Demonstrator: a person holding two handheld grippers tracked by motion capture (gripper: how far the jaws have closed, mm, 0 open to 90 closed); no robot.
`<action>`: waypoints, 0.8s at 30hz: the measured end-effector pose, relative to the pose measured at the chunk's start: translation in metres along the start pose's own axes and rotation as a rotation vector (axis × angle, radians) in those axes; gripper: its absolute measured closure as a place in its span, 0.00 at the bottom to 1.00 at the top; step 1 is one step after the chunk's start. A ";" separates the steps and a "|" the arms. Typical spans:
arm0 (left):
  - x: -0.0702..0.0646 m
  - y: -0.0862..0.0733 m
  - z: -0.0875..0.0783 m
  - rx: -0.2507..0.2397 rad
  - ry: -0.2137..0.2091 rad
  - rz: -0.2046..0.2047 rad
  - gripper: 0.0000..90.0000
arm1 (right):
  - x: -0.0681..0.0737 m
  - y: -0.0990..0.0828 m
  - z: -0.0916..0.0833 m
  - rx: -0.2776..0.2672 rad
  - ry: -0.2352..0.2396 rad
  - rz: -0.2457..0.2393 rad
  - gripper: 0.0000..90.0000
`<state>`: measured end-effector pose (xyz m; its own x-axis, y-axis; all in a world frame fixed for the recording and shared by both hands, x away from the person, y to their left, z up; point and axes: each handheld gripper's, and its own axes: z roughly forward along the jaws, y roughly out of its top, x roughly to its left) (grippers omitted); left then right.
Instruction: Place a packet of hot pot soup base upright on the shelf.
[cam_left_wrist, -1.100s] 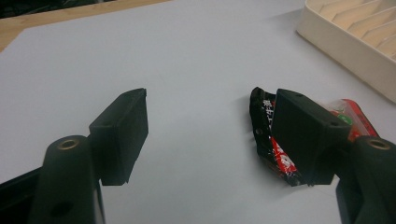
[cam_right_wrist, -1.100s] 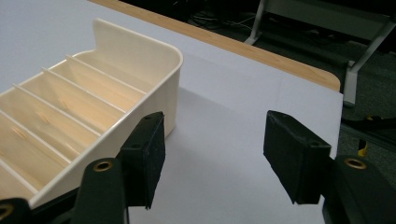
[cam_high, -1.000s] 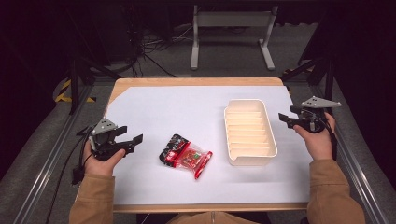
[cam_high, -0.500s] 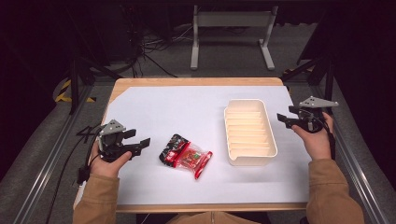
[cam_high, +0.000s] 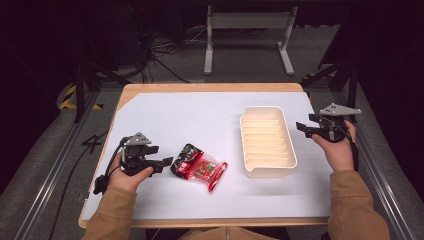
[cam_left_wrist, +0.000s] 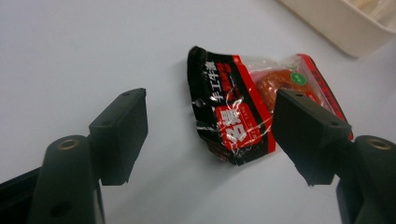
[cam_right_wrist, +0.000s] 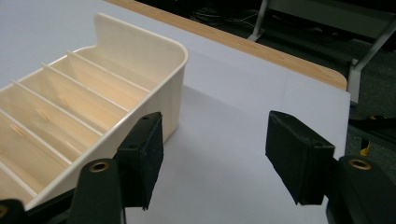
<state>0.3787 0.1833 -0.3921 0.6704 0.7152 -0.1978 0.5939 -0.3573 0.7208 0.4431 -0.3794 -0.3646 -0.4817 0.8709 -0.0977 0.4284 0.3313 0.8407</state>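
Small glossy red-and-black plastic snack packet with a clear window (cam_high: 198, 167) lying flat on the counter (cam_high: 165, 115), well left of the cream plastic tray with slotted dividers (cam_high: 268, 141) and a little nearer the front edge. Looks light, soft, crinkly; film slippery, contents probably squashable, so gentle pinch only. Best hold judged at the black printed end (cam_left_wrist: 219, 112), which faces the left claw (cam_high: 161, 163); sealed edge there flat and thin, likely needs a low, near-level approach to get a pad under it. Avoid squeezing the bulge behind the clear window (cam_left_wrist: 275, 81).

Left claw (cam_left_wrist: 210, 133) just left of the packet, jaws wide apart, nothing between the pads, packet end straight ahead and not touched. Right claw (cam_high: 302, 128) just right of the tray, jaws likewise apart and empty, near corner of the tray beside one pad (cam_right_wrist: 142, 156).

Counter covered by a smooth white sheet, wooden rim showing at the far edge past the tray; low friction, packet may skate when nudged. Beyond the tray: dark room, grey floor, cables, metal stand legs (cam_high: 247, 37).
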 end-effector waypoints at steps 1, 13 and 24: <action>0.000 -0.001 0.003 0.009 -0.005 0.000 0.32 | 0.000 0.000 0.000 0.001 0.000 -0.001 0.41; -0.002 -0.005 0.025 0.151 -0.037 0.018 0.36 | 0.000 -0.001 0.003 0.004 0.003 -0.002 0.40; 0.000 -0.011 0.039 0.237 -0.053 0.002 0.37 | 0.001 -0.002 0.005 0.013 0.008 -0.002 0.40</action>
<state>0.3896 0.1636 -0.4257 0.6900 0.6845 -0.2354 0.6762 -0.4937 0.5468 0.4459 -0.3773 -0.3693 -0.4886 0.8673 -0.0953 0.4375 0.3381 0.8333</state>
